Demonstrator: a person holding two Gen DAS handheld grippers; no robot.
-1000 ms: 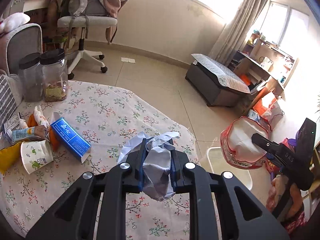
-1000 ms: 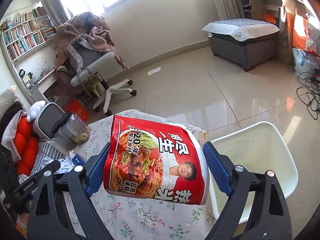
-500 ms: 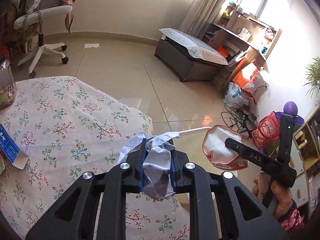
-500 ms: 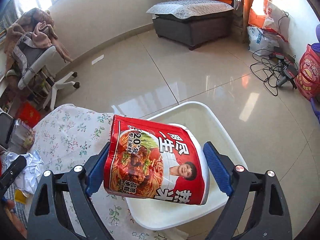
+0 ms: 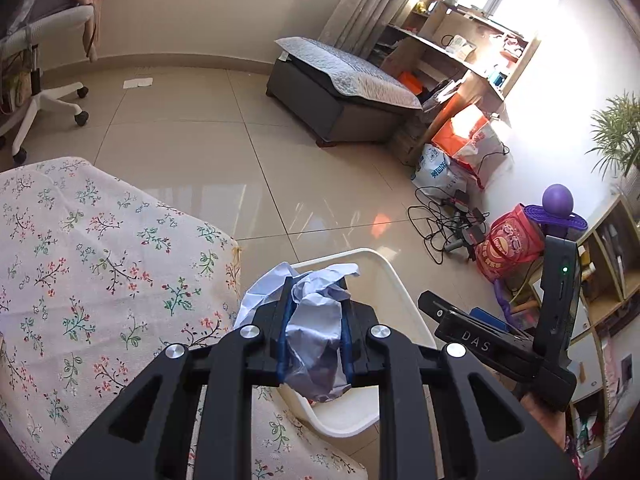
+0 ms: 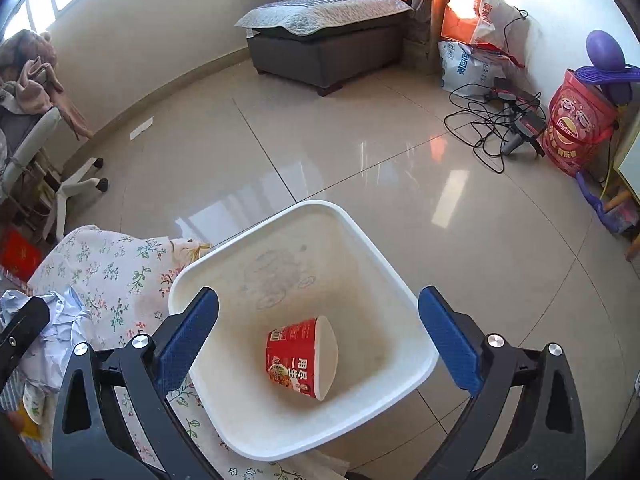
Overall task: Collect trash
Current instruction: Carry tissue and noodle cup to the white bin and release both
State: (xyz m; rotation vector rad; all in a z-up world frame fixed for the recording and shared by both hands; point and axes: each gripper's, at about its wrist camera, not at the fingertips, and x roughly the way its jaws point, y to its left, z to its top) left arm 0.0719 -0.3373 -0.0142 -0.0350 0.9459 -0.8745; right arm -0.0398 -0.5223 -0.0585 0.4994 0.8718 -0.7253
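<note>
My left gripper is shut on a crumpled white paper and hangs over the near corner of the white bin, just past the edge of the floral-cloth table. My right gripper is above the bin's mouth. Its jaws are opening wide and nothing is between them. A red noodle cup lies on its side on the bin's floor. In the right wrist view the paper and one left finger show at the left edge.
The bin stands on tiled floor against the table's corner. A grey ottoman sits further back and an office chair at far left. Loose cables, a red bucket and bags crowd the right wall.
My right gripper let go of the red noodle cup, which dropped into the bin. My left gripper carried the paper rightward from over the table to the bin's edge.
</note>
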